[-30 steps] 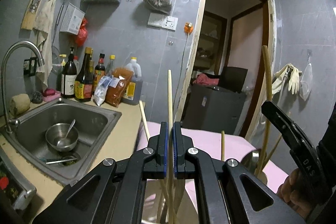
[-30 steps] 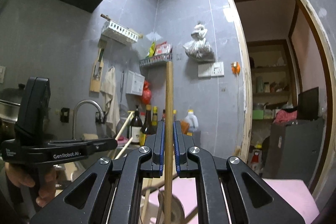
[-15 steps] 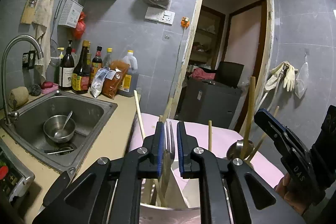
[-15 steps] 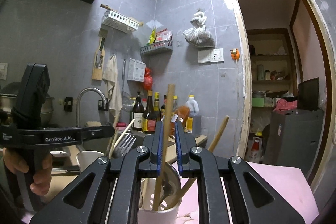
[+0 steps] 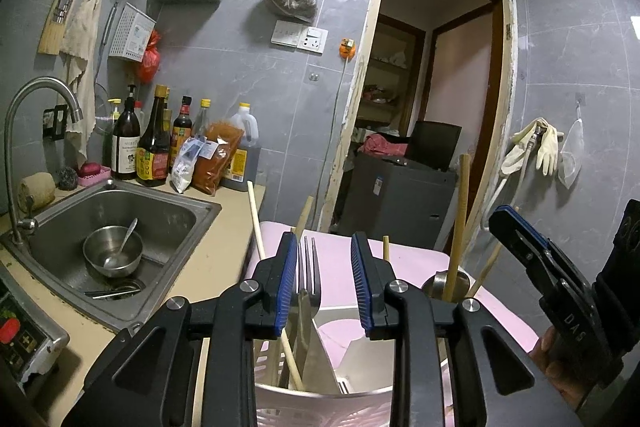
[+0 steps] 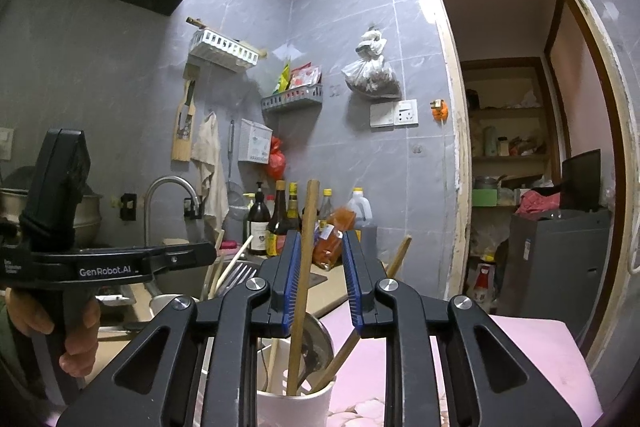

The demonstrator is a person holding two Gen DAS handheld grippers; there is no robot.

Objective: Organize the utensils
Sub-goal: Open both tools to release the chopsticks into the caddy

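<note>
A metal fork point(image 5: 309, 267) stands tines up in a white slotted holder point(image 5: 320, 401), beside wooden chopsticks point(image 5: 256, 227). My left gripper point(image 5: 324, 247) straddles the fork; its jaws are opening and the pads no longer press it. In the right wrist view a long wooden handle point(image 6: 303, 267) stands in a white cup point(image 6: 294, 403) with a metal ladle point(image 6: 318, 337). My right gripper point(image 6: 321, 239) is around that handle with its jaws opening, and the handle leans by the left pad. Each view also shows the other gripper: the right gripper point(image 5: 524, 247), the left gripper point(image 6: 176, 259).
The holder and cup sit on a pink surface point(image 5: 400, 267). To the left is a steel sink point(image 5: 168, 211) with a bowl point(image 5: 113, 255) and spoon, a curved tap point(image 5: 36, 99), and sauce bottles point(image 5: 152, 147) at the wall. An open doorway point(image 5: 432, 107) lies behind.
Both pairs of jaws have parted from shut. The wooden handle has sunk from high between the right jaws into the cup. Fork tines now show between the left jaws.
</note>
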